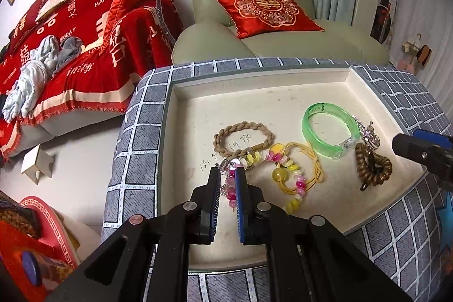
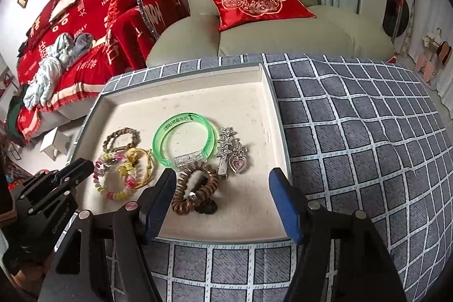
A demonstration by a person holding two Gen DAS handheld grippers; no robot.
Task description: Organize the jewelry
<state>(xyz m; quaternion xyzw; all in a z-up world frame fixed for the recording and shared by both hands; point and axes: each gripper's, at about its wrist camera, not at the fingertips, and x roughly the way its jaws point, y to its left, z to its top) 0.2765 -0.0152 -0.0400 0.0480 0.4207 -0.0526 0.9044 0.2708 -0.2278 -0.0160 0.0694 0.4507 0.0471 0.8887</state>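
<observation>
Left fingers [image 1: 227, 170] pinch the beaded bracelet [image 1: 286, 177] in the tray [image 1: 254, 92]; right fingers [image 2: 223, 177] gape empty above it.

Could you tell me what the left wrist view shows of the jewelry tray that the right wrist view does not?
Only the left wrist view shows the left tongs closed on the pink and yellow bead bracelet. Only the right wrist view shows the right tongs open, nothing between them, above the brown spiral hair tie, and the heart pendant clearly. Both show the tray, green bangle and braided tan band.
</observation>
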